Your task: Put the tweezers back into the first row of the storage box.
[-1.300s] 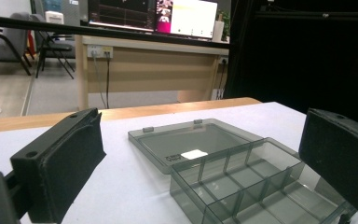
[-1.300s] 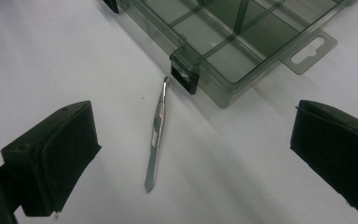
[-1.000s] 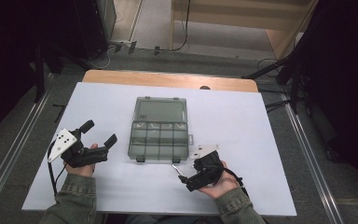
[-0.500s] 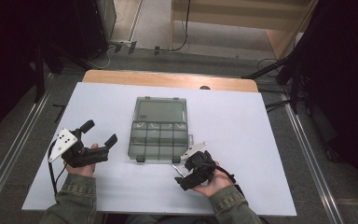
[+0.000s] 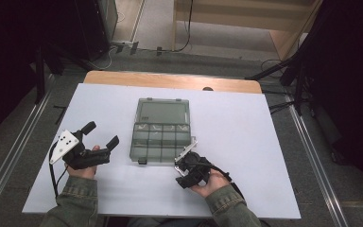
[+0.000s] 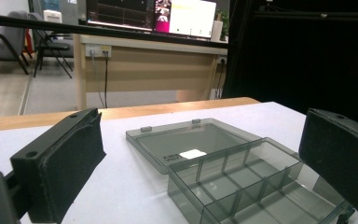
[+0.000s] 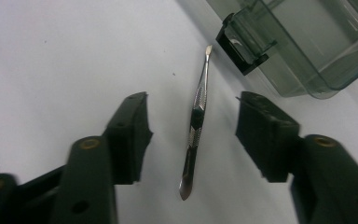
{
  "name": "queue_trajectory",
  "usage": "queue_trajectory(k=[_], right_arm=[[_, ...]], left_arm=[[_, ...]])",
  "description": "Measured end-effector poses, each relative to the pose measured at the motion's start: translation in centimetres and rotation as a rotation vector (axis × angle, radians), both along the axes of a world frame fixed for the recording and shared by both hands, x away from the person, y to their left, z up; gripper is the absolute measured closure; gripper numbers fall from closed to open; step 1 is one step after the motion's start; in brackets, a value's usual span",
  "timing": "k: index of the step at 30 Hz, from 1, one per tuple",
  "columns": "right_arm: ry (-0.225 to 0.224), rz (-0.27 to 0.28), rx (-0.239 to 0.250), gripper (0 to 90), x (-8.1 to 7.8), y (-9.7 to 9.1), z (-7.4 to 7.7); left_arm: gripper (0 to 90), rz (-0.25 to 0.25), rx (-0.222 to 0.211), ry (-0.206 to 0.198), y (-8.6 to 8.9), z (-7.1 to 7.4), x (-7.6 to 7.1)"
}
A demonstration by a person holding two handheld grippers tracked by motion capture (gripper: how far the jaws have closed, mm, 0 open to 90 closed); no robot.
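My left gripper (image 5: 101, 134) sat at the left of the white table (image 5: 274, 142), held in my left hand (image 5: 82, 163), jaws spread wide, aimed toward the box and clear of it. The smoky translucent plastic compartment box (image 5: 163, 130) lay mid-table, lid flat open behind it, divided cells showing. Thin silver metal tweezers (image 7: 196, 121) with a dark middle band lay flat on the table just beside the box's black front latch (image 7: 242, 51), tip toward it. My right gripper (image 7: 193, 133) pointed down over them, jaws apart on either side, not touching.
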State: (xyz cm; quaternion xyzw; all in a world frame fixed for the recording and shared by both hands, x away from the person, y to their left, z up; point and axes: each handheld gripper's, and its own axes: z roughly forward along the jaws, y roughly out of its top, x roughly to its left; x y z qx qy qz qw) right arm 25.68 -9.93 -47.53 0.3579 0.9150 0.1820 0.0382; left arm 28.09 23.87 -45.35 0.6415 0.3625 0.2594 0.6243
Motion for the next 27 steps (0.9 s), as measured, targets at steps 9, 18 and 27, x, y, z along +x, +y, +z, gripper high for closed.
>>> queue_trajectory(k=[9, 18, 27], right_arm=[[0.048, -0.020, -0.034, 66.9, 0.26, 0.34, -0.38], [0.072, -0.055, -0.080, 85.4, 0.50, 0.58, -0.37], [0.079, -0.040, -0.083, 85.6, 0.55, 0.56, -0.33]], left_arm=[[0.0, -0.004, -0.010, 0.003, 0.03, 0.02, -0.01], [0.0, -0.008, -0.005, -0.001, -0.01, 0.03, 0.00], [0.0, -0.006, -0.006, 0.000, 0.00, 0.02, 0.00]])
